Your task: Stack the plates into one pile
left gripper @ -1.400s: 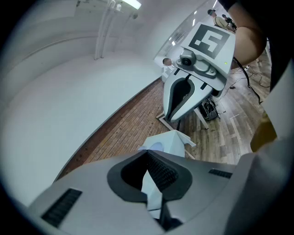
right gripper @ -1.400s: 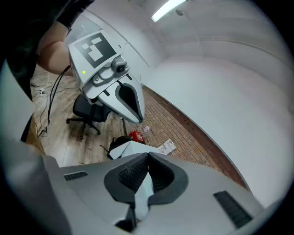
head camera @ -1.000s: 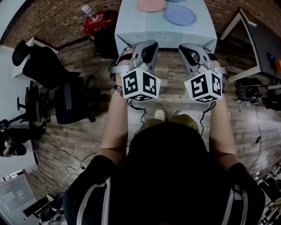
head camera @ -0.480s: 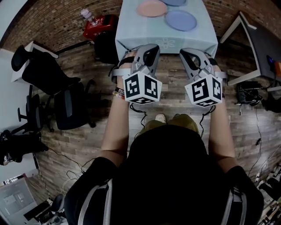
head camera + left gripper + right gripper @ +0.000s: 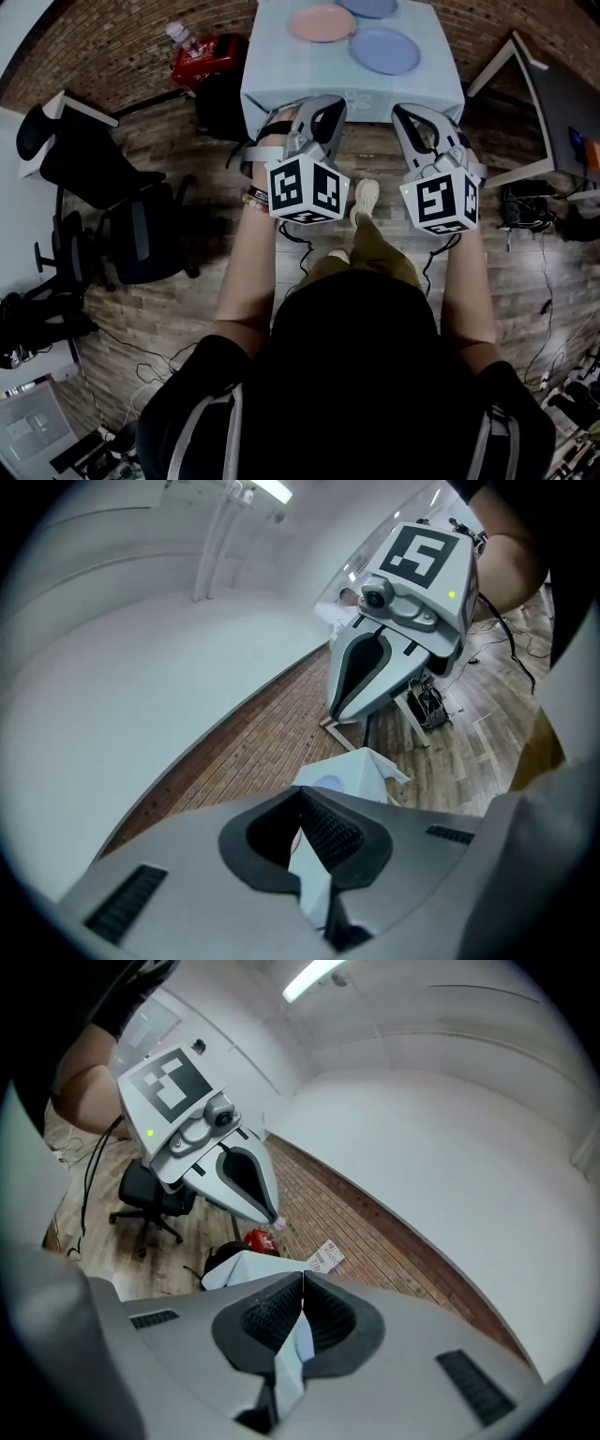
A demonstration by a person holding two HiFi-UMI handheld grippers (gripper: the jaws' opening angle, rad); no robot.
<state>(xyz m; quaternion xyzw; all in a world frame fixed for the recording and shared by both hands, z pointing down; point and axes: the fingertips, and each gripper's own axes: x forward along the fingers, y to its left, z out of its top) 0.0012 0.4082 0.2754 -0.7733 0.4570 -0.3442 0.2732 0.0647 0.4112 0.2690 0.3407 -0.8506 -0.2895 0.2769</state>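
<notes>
A table with a pale blue cloth stands ahead at the top of the head view. On it lie a pink plate, a blue plate and a second blue plate cut off by the frame edge. My left gripper and right gripper hover side by side in the air before the table's near edge, well short of the plates. Both are shut with nothing between the pads. In the left gripper view the left gripper points at the table; in the right gripper view the right gripper does likewise.
Black office chairs stand at the left. A red bag with a bottle sits by the table's left corner. A white desk and cables are at the right. The person's shoe is forward on the wooden floor.
The person has stepped toward the table, one foot now forward. The table and plates show further into view. Both grippers stay shut and level.
</notes>
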